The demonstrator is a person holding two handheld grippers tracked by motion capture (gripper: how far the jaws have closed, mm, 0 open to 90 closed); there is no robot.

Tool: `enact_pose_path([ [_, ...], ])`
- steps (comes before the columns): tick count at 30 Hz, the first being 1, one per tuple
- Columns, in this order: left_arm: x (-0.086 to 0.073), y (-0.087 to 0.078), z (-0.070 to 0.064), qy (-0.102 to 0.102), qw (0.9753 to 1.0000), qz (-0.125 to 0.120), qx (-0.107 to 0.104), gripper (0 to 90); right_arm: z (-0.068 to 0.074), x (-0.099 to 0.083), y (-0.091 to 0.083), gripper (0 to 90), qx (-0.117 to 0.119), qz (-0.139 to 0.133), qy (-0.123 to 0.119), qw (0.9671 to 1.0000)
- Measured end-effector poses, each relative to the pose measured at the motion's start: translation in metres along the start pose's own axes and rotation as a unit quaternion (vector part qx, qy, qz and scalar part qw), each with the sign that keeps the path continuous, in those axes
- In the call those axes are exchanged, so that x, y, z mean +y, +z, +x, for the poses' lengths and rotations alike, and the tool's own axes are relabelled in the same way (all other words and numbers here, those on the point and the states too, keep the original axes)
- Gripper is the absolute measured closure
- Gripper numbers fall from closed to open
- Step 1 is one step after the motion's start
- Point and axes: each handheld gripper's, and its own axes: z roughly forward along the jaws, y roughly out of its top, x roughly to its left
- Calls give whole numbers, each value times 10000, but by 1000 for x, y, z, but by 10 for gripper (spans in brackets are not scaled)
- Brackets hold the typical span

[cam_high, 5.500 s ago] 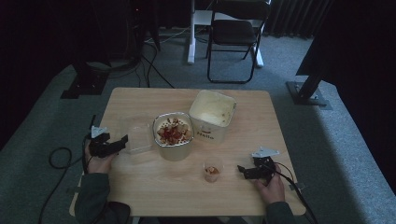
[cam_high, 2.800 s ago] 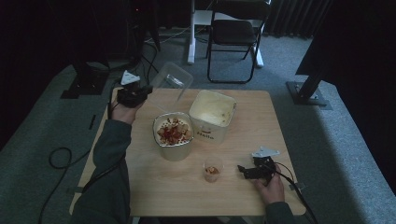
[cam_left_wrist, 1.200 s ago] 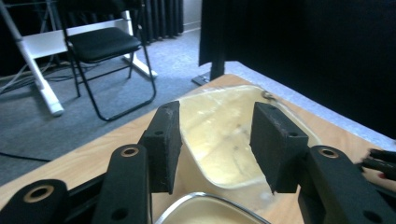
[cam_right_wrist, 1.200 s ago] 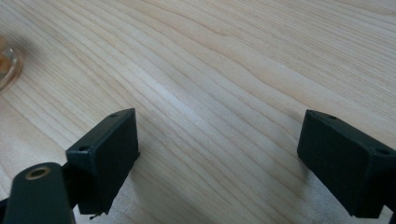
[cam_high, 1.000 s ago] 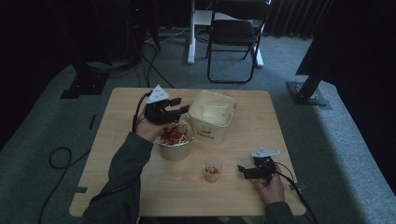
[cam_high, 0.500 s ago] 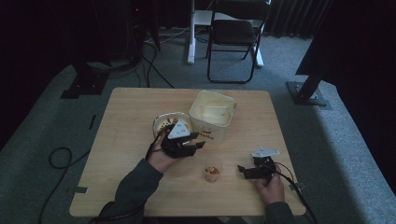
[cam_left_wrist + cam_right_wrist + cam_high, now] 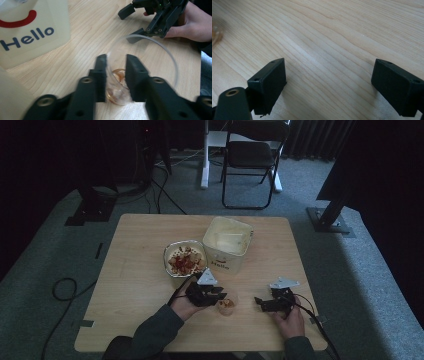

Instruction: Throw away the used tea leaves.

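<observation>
A small clear cup (image 7: 226,305) with orange-brown bits at its bottom stands near the front of the wooden table (image 7: 130,270). My left gripper (image 7: 218,296) is at it. In the left gripper view the jaws straddle the cup's (image 7: 117,93) near wall, one inside the rim and one outside, with a narrow gap left between them, so the left gripper (image 7: 116,61) is open. The picture is blurred there. To the cup's right my right gripper (image 7: 259,303) rests on the table, held in a hand. Its jaws (image 7: 329,75) stand wide open over bare wood.
A metal bowl (image 7: 185,261) of red and pale food sits at mid-table. Beside it is a cream bucket (image 7: 227,242) marked "Hello" (image 7: 32,32). A folding chair (image 7: 250,155) and stands are on the floor beyond the table.
My left gripper carried a clear container off to the far left, came back past the bowl and now reaches the small cup. The right gripper has not moved.
</observation>
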Motion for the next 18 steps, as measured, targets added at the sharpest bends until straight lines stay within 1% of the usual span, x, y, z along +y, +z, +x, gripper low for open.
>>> enact_pose_path([
  [2,-1,-2,1,-14,10000,10,28,830,0,0,0,122,1,1,-1,10000],
  [3,-2,-5,3,-50,9999,59,71,830,0,0,0,122,-1,2,-2,10000],
  [5,-6,-11,6,-69,9999,66,138,838,0,0,0,122,0,2,-1,10000],
  [7,-10,-19,10,-97,9996,54,260,841,0,0,0,122,1,3,2,10000],
  [10,-21,-36,19,-191,9986,8,489,842,0,0,0,122,2,0,-3,10000],
  [12,-31,-50,27,-319,9973,-17,660,842,0,0,0,122,1,2,1,10000],
  [14,-42,-65,36,-489,9955,-47,808,842,0,0,0,122,1,3,-1,10000],
  [16,-54,-80,44,-654,9927,-55,1014,841,0,0,0,122,1,0,-3,10000],
  [18,-66,-94,53,-819,9899,-62,1160,840,0,0,0,122,0,1,-1,10000],
])
